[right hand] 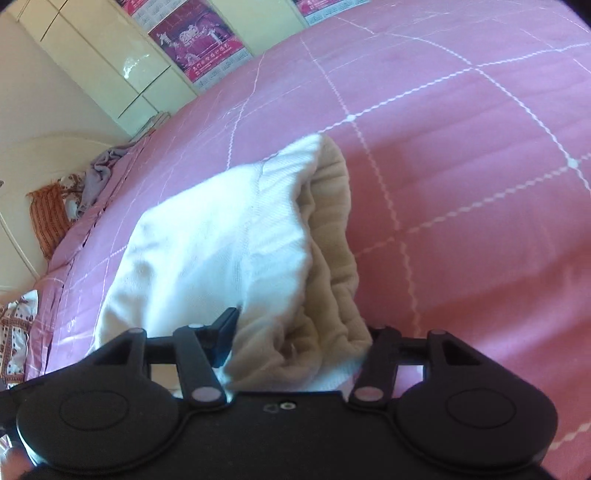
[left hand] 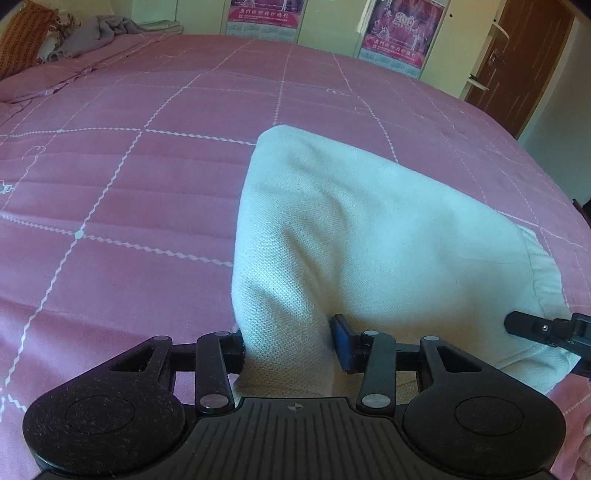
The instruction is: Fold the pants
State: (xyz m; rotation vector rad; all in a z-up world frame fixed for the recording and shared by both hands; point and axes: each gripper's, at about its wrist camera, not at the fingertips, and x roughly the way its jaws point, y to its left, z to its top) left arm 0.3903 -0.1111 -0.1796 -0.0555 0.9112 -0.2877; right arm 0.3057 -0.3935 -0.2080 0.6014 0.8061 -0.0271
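pink bed, white pants, grey blanket

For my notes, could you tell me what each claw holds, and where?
Both grip the white pants: left claw a bunched edge, right claw the ribbed waistband end.

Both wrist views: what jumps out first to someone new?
The white pants, bunched and lifted over the pink bedspread, fill the middle of both views. The left gripper is clamped on one part of the cloth, and the right gripper on the ribbed waistband end, where the cream lining shows. Red calendar posters hang on the pale cupboards behind the bed.
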